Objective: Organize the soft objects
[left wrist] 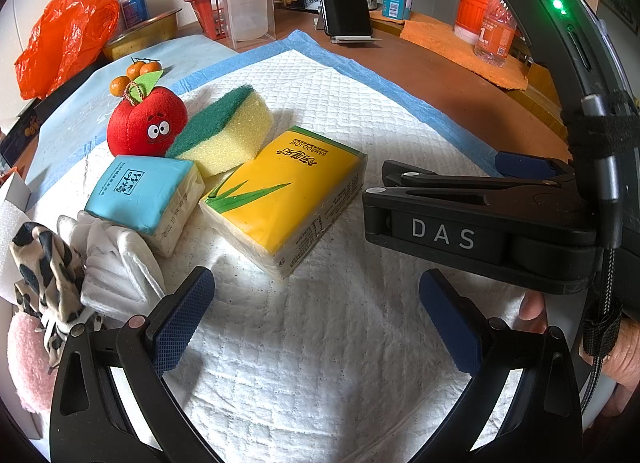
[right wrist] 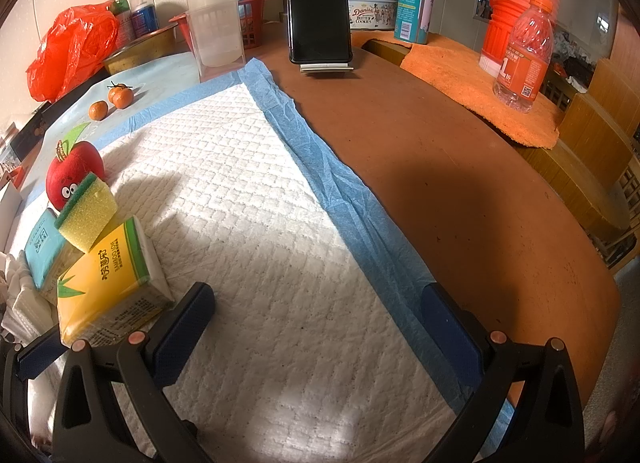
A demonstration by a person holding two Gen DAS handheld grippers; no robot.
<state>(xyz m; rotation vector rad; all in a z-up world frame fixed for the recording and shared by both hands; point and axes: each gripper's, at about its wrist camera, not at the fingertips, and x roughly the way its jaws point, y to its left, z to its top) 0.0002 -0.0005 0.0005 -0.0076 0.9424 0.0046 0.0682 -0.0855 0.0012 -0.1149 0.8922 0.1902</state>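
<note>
White padding covers the tabletop [right wrist: 460, 167]. Both tools, left tool [left wrist: 316, 315] and right tool [right wrist: 316, 327], gape apart, empty. At ten o'clock, the yellow tissue pack [left wrist: 280, 195] looks light and squashy; pinch its long sides.

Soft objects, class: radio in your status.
Left gripper and right gripper open, empty. Yellow tissue pack, sponge, apple plush grouped on pad. Nothing blocking.

Brown table [right wrist: 460, 191] under quilted pad [right wrist: 248, 223]

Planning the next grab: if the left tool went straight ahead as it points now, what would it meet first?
Probably the yellow tissue pack, lying just beyond the open left tool on the white pad; only bare pad lies between them. Depth is uncertain.
</note>
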